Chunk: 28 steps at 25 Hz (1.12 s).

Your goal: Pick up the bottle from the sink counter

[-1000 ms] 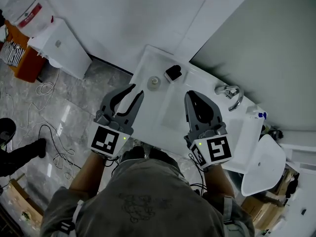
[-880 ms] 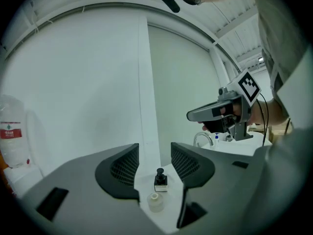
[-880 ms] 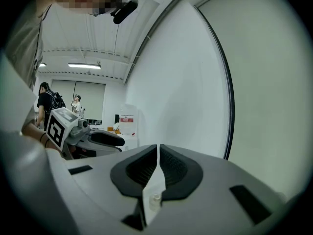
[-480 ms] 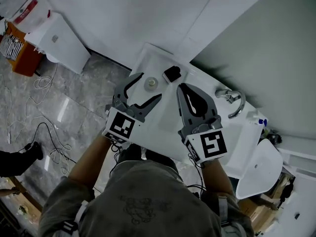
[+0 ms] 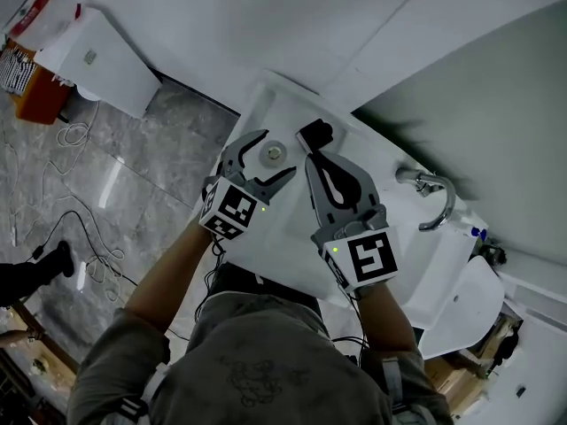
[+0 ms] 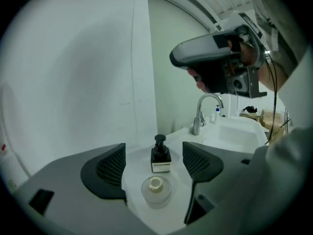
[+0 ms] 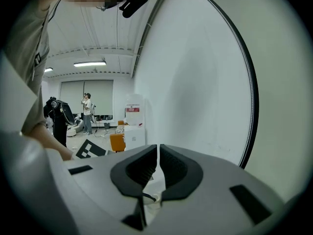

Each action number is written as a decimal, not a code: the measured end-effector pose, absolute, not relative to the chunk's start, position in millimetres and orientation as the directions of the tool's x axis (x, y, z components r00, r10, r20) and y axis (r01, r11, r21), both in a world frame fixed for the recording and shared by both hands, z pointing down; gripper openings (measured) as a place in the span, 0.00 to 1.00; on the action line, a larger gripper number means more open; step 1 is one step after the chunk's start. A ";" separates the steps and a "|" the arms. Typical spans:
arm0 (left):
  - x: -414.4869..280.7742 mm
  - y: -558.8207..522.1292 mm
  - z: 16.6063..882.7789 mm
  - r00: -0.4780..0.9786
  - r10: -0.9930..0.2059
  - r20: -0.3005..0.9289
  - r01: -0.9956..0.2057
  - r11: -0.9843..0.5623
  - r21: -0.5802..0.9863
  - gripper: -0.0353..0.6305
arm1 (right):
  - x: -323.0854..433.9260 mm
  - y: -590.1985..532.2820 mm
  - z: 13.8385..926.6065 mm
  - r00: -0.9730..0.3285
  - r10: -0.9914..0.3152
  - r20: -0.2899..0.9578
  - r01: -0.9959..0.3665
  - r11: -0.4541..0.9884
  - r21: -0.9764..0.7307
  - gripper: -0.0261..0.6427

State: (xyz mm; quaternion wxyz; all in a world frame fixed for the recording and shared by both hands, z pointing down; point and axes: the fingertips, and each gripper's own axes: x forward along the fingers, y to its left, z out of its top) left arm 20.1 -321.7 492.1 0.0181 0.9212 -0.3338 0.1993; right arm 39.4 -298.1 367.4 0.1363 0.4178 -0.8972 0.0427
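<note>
Your left gripper [image 5: 273, 156] comes in from 7 o'clock in the head view, forearm stretched, nose tilted a bit down. Its jaws have just been opening and now stand wide, straddling the clear bottle [image 6: 156, 190] with gaps on both sides, no contact. That bottle stands upright at the 11 o'clock end of the sink counter [image 5: 282, 112]. Your right gripper [image 5: 311, 158] points to 11 o'clock, clenched on nothing, tips just at 6 o'clock of the black pump bottle [image 5: 314, 134]. Count: 2 grippers, 3 bottles including the small blue-capped bottle [image 6: 216, 114] beside the 1 faucet [image 6: 199, 119].
</note>
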 end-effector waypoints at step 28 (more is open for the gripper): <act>46.8 -345.8 628.3 0.761 -0.445 0.472 -0.535 -0.842 0.069 0.59 | 34.4 -338.6 508.2 -0.600 -0.673 0.432 -0.757 0.653 -0.034 0.09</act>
